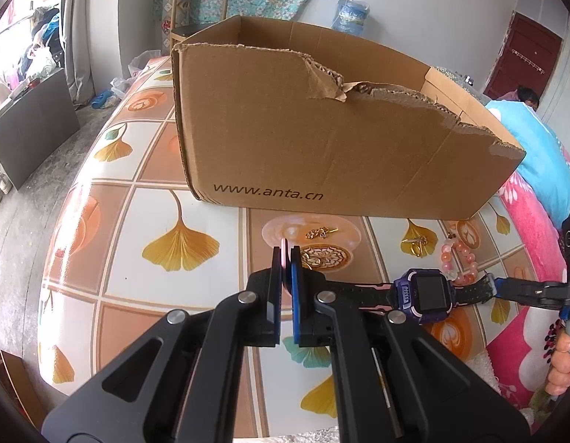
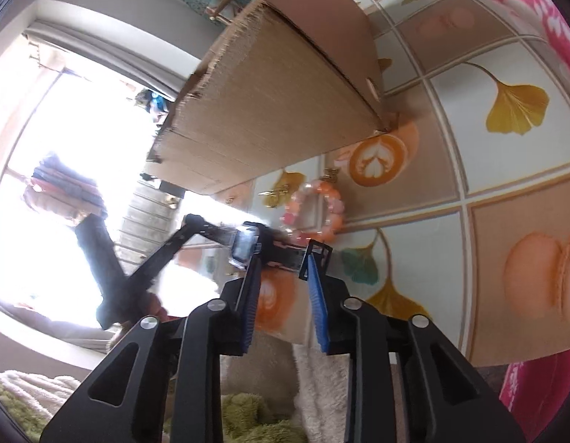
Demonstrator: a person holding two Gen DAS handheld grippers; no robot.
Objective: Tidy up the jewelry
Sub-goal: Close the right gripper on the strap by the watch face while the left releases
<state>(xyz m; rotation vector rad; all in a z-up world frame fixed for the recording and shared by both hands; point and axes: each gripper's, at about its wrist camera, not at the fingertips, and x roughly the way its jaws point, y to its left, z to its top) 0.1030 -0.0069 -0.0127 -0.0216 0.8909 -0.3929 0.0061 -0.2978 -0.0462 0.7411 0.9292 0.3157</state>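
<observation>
Your left gripper [image 1: 285, 258] is closed on the pink end of the strap of the watch [image 1: 421, 291], and the watch hangs level in the air, above the tabletop [image 1: 196, 206] near its front edge, just in front of the cardboard box [image 1: 321, 129]. Your right gripper [image 2: 285, 258] is around the other end of the strap, next to the buckle. Its jaws stand only partly closed, and the blurred picture does not show if the pads already press the strap, so I cannot tell if it grips. I judge that the step now is to hold the watch by both ends and carry it into the box. Close the right jaws fully on the flat of the strap, not on the buckle, and keep both hands at one height so the strap does not twist. Lift over the torn near wall. The bead bracelet [image 1: 456, 258] and the gold chains [image 1: 318, 233] lie on the tabletop close below, so do not sweep them.
</observation>
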